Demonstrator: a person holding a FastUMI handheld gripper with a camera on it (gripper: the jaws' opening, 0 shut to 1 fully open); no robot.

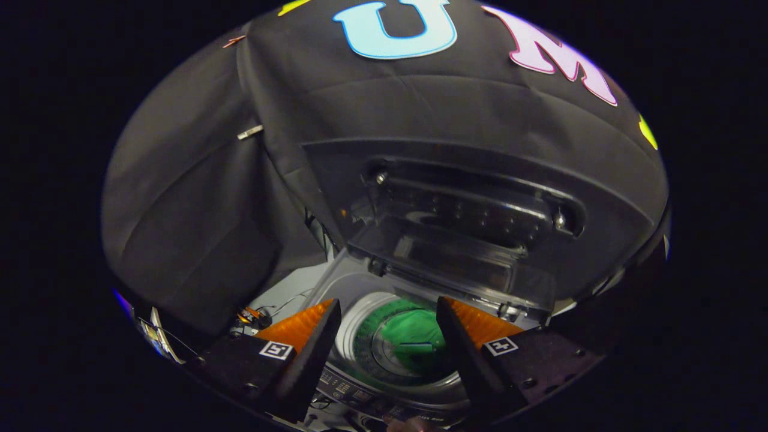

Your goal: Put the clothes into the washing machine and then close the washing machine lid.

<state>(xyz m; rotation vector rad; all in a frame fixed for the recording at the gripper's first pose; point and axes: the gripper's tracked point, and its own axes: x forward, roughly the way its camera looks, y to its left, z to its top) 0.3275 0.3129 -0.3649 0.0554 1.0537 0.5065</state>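
I look down into a top-loading washing machine (354,288) from above its front edge. A green garment (414,342) lies in the drum (360,336), seen between and beyond my fingers. The dark see-through lid (474,216) stands raised and folded behind the opening. My gripper (389,327) hangs above the drum mouth, open, with nothing between its fingers. The control panel (348,387) runs along the machine's front edge just under the fingertips.
Black cloth walls (192,210) close in behind and left of the machine. Loose wires and a small orange part (249,315) lie on the machine's top to the left of the drum.
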